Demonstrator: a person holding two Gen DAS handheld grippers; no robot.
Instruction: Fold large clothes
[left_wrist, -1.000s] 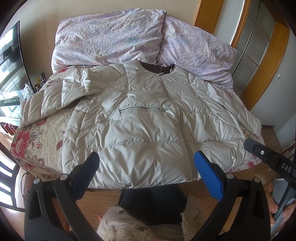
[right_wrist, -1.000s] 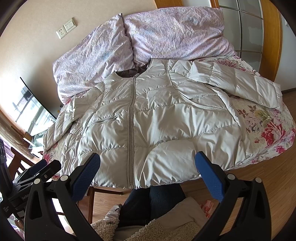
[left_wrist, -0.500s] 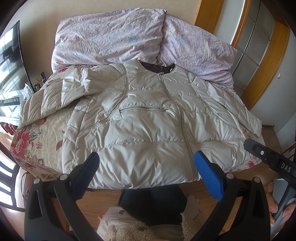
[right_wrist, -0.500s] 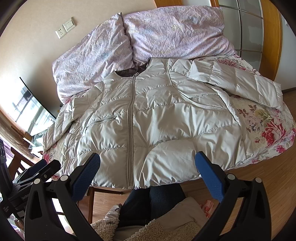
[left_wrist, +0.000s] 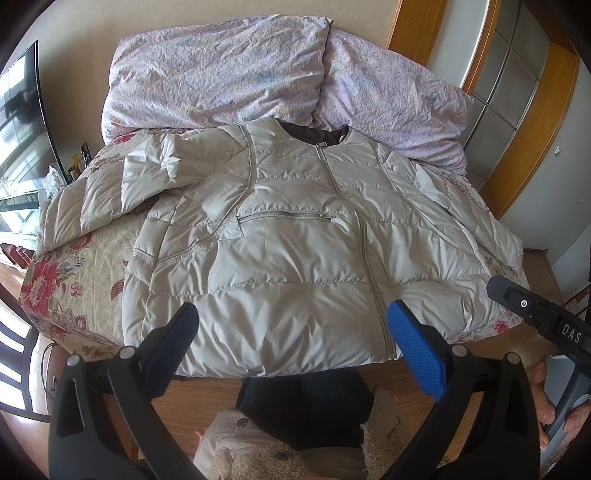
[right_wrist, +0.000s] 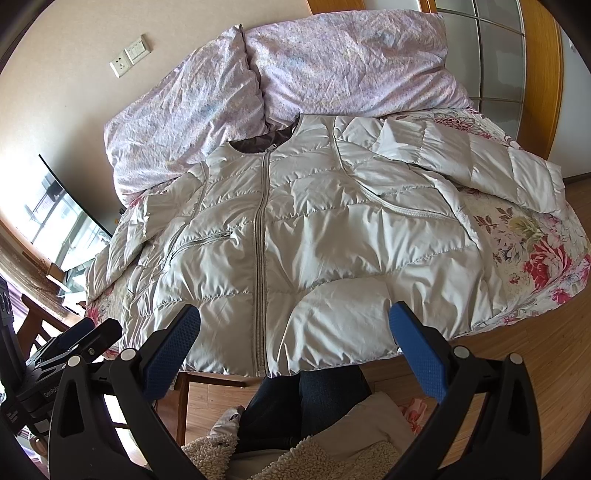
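jacket (left_wrist: 280, 254) lay flat, collar far, hem near (zipped) | left gripper (left_wrist: 295, 347) and right gripper (right_wrist: 295, 343) both wide, empty, above hem | sleeves spread left-right

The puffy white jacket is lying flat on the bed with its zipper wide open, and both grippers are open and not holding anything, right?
Almost. The zipper is not open: the right wrist view shows it closed from neckline to hem. The rest holds: the puffy white jacket lies flat on the bed, and the left gripper and right gripper are both open and holding nothing.
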